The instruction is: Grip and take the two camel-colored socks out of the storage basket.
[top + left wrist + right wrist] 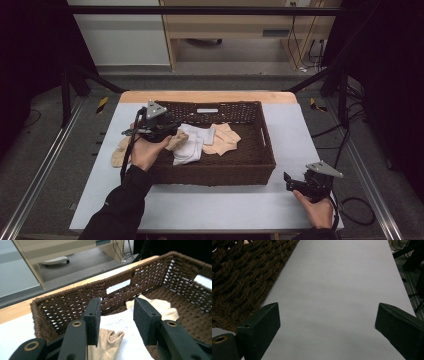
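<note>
A brown wicker basket (pixel 215 172) stands in the middle of the white table. Inside it lie a white cloth (pixel 191 146) and a beige garment (pixel 223 139). A beige sock (pixel 120 153) lies partly outside the basket's left wall, and its other end (pixel 177 140) shows inside under my left hand. My left gripper (pixel 174 130) hovers over the basket's left end with its jaws half apart. In the left gripper view (pixel 117 306) the sock (pixel 107 341) and white cloth (pixel 120 323) lie below the jaws, which press on nothing. My right gripper (pixel 289 181) rests at the table's right front, wide open (pixel 327 315) over bare table.
The basket's corner (pixel 234 277) lies just left of the right gripper. Basket walls (pixel 62 302) rise around the left gripper. Beyond the table's far wooden edge (pixel 210 96) are a floor, a wooden cabinet and cables. Metal rails run along both sides of the table.
</note>
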### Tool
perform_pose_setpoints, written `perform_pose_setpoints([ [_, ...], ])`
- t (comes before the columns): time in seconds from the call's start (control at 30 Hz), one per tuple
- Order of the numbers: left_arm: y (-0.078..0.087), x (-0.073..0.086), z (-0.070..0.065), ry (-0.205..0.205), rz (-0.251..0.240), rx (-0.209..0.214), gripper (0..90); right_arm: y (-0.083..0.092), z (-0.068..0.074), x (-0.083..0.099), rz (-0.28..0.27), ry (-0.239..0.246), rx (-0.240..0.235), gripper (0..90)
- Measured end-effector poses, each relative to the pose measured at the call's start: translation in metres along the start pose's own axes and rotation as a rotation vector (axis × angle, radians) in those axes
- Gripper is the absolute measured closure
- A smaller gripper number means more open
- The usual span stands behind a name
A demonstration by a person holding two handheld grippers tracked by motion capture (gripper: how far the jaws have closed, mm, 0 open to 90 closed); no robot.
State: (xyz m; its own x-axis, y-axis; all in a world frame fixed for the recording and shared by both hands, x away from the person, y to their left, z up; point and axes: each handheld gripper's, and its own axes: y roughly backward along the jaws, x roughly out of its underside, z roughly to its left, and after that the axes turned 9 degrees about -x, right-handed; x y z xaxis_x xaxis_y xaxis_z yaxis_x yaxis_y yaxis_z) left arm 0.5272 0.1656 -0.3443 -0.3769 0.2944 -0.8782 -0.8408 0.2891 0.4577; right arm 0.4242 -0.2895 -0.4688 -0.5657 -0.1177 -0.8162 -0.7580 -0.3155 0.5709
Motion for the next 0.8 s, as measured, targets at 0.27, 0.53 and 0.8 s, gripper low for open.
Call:
perform_pose_setpoints([
  [0.27,-0.024,0.010,-0.005,-0.024,0.058,-0.013,53.6,0.000,0.000,0.000,0.000,-0.001,-0.004,6.3],
  [0.53,-0.040,0.025,-0.003,-0.065,0.131,-0.032,51.5,0.000,0.000,0.000,0.000,-0.001,-0.004,6.3],
  [0.8,-0.046,0.035,-0.002,-0.067,0.169,-0.012,49.1,0.000,0.000,0.000,0.000,0.000,-0.004,6.3],
])
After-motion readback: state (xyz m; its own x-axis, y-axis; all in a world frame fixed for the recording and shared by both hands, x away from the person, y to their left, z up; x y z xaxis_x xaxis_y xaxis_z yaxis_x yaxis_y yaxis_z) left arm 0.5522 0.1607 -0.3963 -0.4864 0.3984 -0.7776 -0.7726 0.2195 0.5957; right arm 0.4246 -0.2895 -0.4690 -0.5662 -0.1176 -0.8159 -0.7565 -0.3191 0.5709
